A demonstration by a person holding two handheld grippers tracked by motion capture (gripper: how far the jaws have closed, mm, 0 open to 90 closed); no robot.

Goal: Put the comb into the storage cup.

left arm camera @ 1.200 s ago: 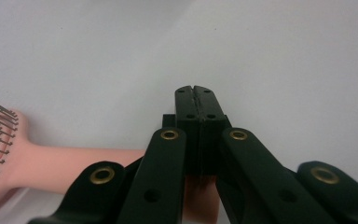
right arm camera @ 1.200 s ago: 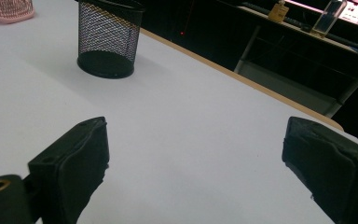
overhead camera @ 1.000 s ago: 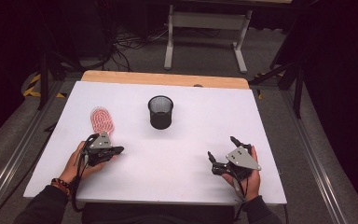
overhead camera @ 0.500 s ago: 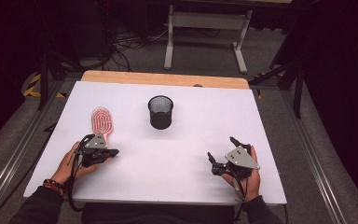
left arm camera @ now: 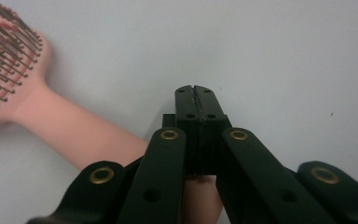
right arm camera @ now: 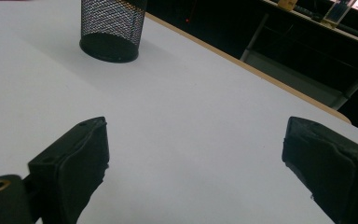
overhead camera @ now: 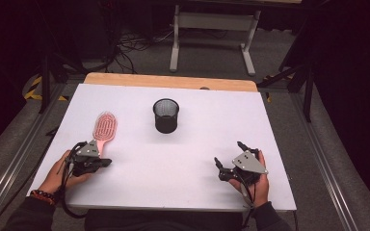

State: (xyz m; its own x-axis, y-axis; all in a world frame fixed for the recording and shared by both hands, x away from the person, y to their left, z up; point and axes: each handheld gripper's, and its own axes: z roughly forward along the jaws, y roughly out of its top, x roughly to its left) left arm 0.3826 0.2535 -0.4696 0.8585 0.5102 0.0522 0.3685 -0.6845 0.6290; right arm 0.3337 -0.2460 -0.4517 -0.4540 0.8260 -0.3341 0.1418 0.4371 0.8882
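A pink hairbrush lies bristles up on the left of the white table, handle toward the near edge. My left gripper rests at the handle's near end, pointing right, jaws shut with nothing between them. In the left gripper view the shut gripper lies over the end of the hairbrush, whose handle passes beneath it. A black mesh cup stands upright at the table's middle back. My right gripper sits near the front right, jaws wide open and empty. The right gripper faces the mesh cup.
A wooden strip borders the table's far edge. Beyond it are a metal stand and cables on the floor. Bare white surface stretches between the two grippers and around the cup.
My left gripper has slid left and toward the near edge, down the brush handle. The brush, the cup and the right gripper have stayed put.
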